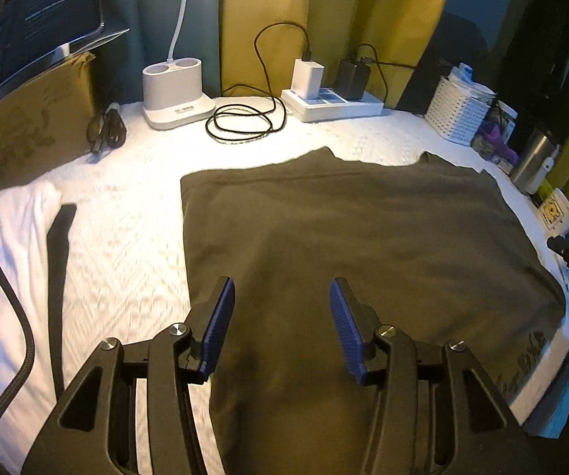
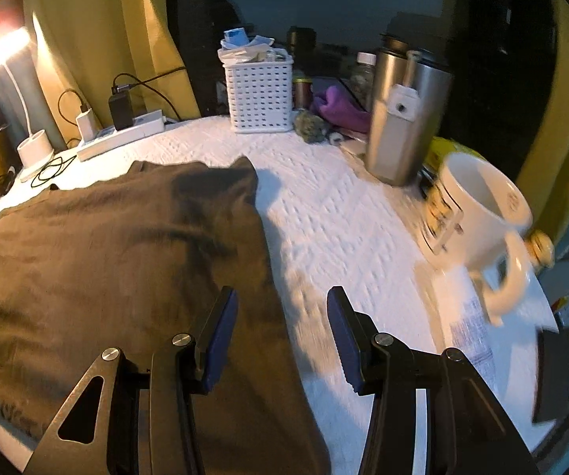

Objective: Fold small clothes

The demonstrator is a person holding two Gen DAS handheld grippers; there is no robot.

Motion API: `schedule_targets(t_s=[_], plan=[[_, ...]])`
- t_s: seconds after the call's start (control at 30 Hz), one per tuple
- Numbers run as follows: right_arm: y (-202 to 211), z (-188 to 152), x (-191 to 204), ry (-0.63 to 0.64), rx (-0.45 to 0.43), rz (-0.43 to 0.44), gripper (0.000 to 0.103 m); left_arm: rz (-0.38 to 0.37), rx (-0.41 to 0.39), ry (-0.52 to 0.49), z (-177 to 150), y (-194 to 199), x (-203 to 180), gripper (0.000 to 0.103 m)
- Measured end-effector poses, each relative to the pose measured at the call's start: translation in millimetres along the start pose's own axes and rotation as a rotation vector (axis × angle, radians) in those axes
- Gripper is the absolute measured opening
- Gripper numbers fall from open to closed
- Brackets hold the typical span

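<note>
Left hand-held gripper (image 1: 282,289) hangs over the near part of the dark olive garment (image 1: 363,237), blue pads apart, nothing between them. Right hand-held gripper (image 2: 282,297) likewise apart and empty, straddling the garment's right edge: left finger over cloth, right finger over the bare white quilted cover (image 2: 343,217). Garment lies flat, folded to a rough rectangle, mid-counter. Left view alone shows a black strap (image 1: 56,277) and braided cable (image 1: 11,316) at the left, a cardboard box (image 1: 27,126), and a coiled black cable (image 1: 244,122). Right view alone shows a white mug (image 2: 482,221) near right. Farther back, a steel tumbler (image 2: 403,118), white basket (image 2: 258,95), and power strip (image 1: 332,105).
</note>
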State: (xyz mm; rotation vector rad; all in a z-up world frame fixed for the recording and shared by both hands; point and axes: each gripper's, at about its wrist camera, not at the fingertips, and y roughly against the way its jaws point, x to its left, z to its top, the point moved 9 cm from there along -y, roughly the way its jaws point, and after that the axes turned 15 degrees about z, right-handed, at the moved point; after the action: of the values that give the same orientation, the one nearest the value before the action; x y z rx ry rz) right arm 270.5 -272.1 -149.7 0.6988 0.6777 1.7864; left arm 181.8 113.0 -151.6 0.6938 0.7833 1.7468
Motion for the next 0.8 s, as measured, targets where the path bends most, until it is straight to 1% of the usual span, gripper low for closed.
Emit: schedule_targets(t_s=[0.23, 0.33, 0.47, 0.57, 0.63, 0.7, 0.73, 0.77, 0.8], plan=[[-39, 46, 6, 0.042, 0.001, 0.048, 0.049, 0.013, -0.005, -0.007, 29, -23, -4, 0.050], [-59, 70, 11, 0.066, -0.001, 0.086, 0.049, 0.016, -0.001, -0.001, 38, -35, -5, 0.050], [-96, 93, 9, 0.077, 0.025, 0.117, 0.049, 0.012, 0.007, 0.000, 46, -48, -6, 0.050], [-120, 101, 4, 0.069, 0.064, 0.118, 0.049, 0.011, 0.016, 0.000, 50, -58, -6, 0.050], [-134, 98, 7, 0.103, 0.114, 0.118, 0.049, 0.012, 0.023, -0.002, 52, -64, -6, 0.050], [-145, 95, 6, 0.142, 0.144, 0.076, 0.049, 0.011, 0.031, -0.002, 53, -69, -5, 0.050], [-151, 93, 5, 0.145, 0.161, 0.069, 0.048, 0.011, 0.035, -0.002, 53, -72, -4, 0.050], [-152, 95, 5, 0.137, 0.144, 0.083, 0.048, 0.014, 0.038, -0.001, 54, -75, -3, 0.050], [-155, 95, 6, 0.132, 0.146, 0.094, 0.041, 0.017, 0.040, 0.000, 54, -78, -2, 0.050]])
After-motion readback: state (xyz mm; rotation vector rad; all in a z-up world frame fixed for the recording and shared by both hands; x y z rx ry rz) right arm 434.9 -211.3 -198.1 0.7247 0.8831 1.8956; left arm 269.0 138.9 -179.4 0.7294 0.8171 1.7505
